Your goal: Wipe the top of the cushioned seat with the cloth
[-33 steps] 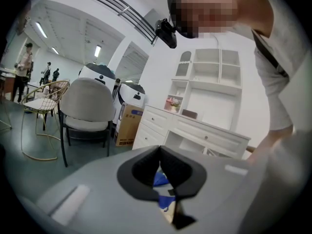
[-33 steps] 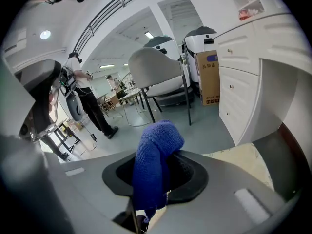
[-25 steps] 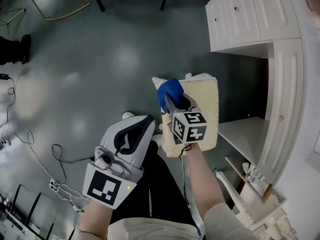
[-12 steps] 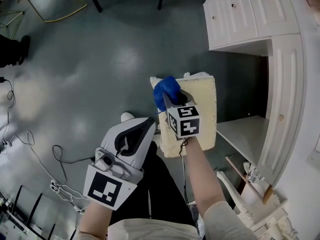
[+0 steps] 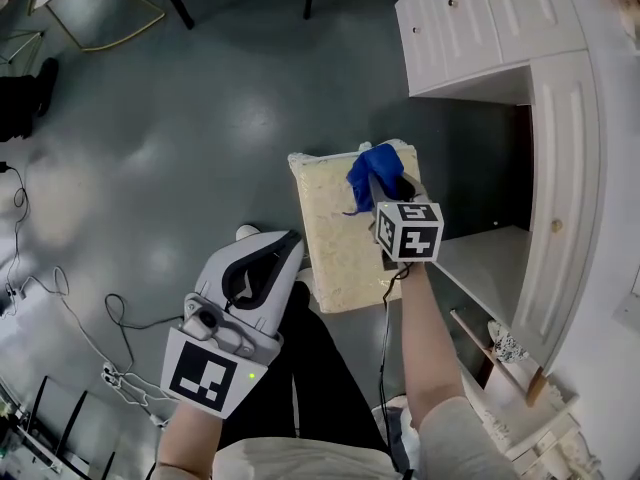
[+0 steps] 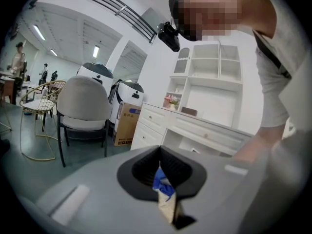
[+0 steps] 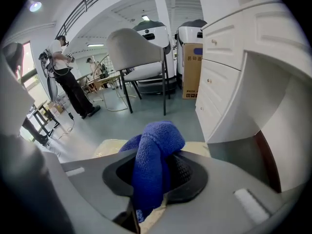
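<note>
The cushioned seat (image 5: 335, 238) is a cream square pad on the floor in front of me, beside the white desk. My right gripper (image 5: 383, 190) is shut on a bunched blue cloth (image 5: 371, 168) and presses it on the seat's far right part. The right gripper view shows the cloth (image 7: 156, 140) bulging out of the right gripper (image 7: 155, 156), with the cream seat (image 7: 109, 147) beneath. My left gripper (image 5: 284, 244) hangs left of the seat, jaws together and holding nothing. Over the left gripper (image 6: 160, 152) only a sliver of cloth (image 6: 161, 185) and seat (image 6: 168, 209) shows.
A white desk with drawers (image 5: 500, 28) and a lower shelf (image 5: 490, 268) stands close on the right of the seat. Cables (image 5: 60, 298) lie on the grey floor at left. A gold wire chair frame (image 5: 95, 8) stands far left. A grey chair (image 7: 139, 48) and people (image 7: 66, 77) stand beyond.
My right gripper has carried the cloth across the seat from its far left corner to its far right part. The left gripper has stayed almost still.
</note>
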A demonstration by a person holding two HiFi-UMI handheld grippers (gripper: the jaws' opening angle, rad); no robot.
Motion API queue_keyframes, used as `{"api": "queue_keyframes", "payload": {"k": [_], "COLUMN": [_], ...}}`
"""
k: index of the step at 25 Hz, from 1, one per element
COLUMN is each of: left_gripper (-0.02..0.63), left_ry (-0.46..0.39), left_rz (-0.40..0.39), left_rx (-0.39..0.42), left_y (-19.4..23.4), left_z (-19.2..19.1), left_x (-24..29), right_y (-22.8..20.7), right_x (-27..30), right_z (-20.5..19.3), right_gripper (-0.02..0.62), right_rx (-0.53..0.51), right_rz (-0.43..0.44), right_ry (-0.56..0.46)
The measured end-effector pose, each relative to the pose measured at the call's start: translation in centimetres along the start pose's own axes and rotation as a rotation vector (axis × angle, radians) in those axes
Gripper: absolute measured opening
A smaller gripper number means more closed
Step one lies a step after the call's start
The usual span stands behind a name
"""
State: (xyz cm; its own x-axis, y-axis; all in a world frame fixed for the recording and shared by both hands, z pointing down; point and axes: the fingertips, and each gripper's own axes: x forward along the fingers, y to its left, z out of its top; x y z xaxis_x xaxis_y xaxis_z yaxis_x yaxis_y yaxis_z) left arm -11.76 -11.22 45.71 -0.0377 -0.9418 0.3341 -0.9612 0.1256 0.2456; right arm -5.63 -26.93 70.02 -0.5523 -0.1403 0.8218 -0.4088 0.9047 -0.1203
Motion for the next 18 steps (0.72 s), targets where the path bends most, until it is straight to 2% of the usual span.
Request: {"api": "queue_keyframes", "payload": {"k": [10, 18], "left_gripper": [0.000, 0.000], "left_ry": [0.010, 0.010], "left_rz": [-0.013, -0.016], "left_rx": [0.018, 0.016], "left_y": [-2.1, -3.1], "left_z": [-0.2, -0.2], "left_x": [0.5, 0.7], "right_y": [-6.1, -7.0], "right_x": [-1.7, -2.5], "right_z": [-1.3, -2.4], "right_gripper": [0.112, 0.110], "right_rx": [0.060, 0.086], "right_rz": [-0.085, -0.080], "right_ry": [0.005, 0.004]}}
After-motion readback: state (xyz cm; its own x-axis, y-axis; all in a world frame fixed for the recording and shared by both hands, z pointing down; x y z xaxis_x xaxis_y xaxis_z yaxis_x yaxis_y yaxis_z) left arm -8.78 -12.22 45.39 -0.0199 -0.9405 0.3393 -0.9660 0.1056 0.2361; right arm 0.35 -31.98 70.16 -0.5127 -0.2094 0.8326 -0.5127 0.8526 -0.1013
